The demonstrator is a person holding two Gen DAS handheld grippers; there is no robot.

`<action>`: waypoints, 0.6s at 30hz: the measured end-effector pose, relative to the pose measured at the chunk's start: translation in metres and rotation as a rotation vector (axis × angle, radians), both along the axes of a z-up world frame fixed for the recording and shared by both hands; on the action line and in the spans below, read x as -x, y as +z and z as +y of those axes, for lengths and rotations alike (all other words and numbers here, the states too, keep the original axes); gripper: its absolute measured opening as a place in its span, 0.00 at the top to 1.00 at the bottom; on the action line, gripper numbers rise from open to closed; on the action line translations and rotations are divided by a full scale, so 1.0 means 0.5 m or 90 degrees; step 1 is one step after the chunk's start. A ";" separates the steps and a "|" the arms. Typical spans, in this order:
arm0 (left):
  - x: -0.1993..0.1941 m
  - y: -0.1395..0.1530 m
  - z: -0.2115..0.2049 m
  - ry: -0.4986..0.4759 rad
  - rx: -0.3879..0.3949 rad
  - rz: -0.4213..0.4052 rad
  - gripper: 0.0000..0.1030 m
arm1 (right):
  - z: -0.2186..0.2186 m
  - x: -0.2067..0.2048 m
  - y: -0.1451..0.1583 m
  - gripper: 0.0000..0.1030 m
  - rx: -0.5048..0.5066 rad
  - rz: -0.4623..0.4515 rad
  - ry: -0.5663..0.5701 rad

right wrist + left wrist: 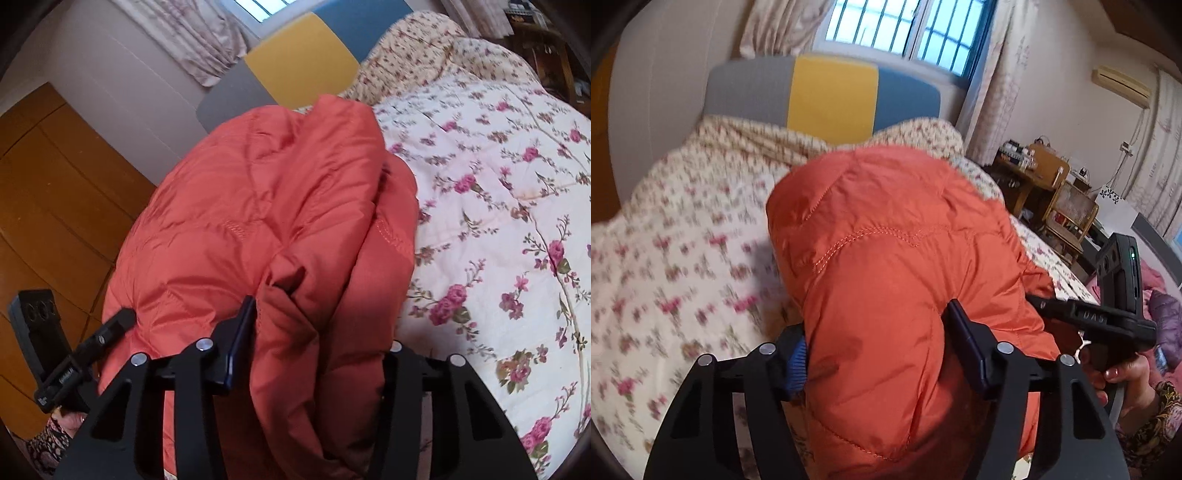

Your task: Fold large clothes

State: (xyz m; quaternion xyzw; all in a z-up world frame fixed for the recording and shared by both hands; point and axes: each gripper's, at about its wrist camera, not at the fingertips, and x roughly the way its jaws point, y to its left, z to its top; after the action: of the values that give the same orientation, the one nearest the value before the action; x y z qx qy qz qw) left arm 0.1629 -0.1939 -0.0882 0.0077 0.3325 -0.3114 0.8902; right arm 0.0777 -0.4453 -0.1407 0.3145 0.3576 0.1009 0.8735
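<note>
Orange padded jacket (886, 258) is bunched up and held above the bed (665, 240), which has a floral quilt (498, 203) over it. It sits between both tools, toward the near edge of the bed.

Left gripper (875, 354): jaws pinching a thick puffy roll of the jacket, fabric bulging out between them. A bit of blue knit cuff (798, 365) shows at the left jaw. Right gripper (317, 354): jaws also clamped on a thick bundle of jacket, several layers stacked in the grip. In the left wrist view the right tool shows off to the side with the person's hand (1123, 373) on its handle; the two grips look close together.

Judgement: mid-fold, carrying a doubled section over to lay it down. To do it well, keep both grips level so the folded edge stays straight, lower the bundle onto a flat part of the quilt, and let the padding settle before releasing. Slippery shell plus puffy fill will likely spring open, so press it flat after it lands. Watch the cuff, it may hang out of the fold. Headboard (831, 96) and a pile of bedding lie beyond, so there's room to set it down.
</note>
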 end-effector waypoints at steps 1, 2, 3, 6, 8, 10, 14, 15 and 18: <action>0.003 0.009 0.000 0.001 0.000 -0.015 0.37 | 0.006 0.005 0.002 0.54 0.000 -0.004 0.000; 0.006 0.018 0.000 0.000 -0.002 -0.029 0.38 | 0.011 0.008 0.004 0.54 -0.001 -0.010 -0.002; 0.007 0.024 0.001 -0.002 -0.003 -0.036 0.39 | 0.015 0.012 0.005 0.54 -0.004 -0.013 -0.004; 0.021 0.039 0.016 -0.006 -0.001 -0.063 0.40 | 0.025 0.019 0.012 0.55 -0.020 -0.022 -0.009; 0.029 0.045 0.033 -0.002 0.001 -0.079 0.41 | 0.045 0.021 0.027 0.55 -0.017 -0.033 -0.005; 0.038 0.049 0.053 0.005 0.003 -0.091 0.41 | 0.070 0.018 0.041 0.55 -0.006 -0.044 0.006; 0.053 0.066 0.108 0.034 0.011 -0.112 0.41 | 0.128 0.002 0.061 0.55 -0.001 -0.061 0.037; 0.056 0.069 0.121 0.042 0.011 -0.117 0.41 | 0.149 -0.007 0.067 0.55 0.000 -0.065 0.048; 0.062 0.076 0.173 0.075 0.015 -0.129 0.41 | 0.205 -0.031 0.080 0.55 0.014 -0.078 0.075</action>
State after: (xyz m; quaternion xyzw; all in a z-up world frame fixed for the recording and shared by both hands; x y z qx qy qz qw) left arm 0.1321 -0.1076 -0.0500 0.0092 0.2373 -0.2601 0.9359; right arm 0.0933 -0.3427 -0.1007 0.2768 0.3227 0.1674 0.8895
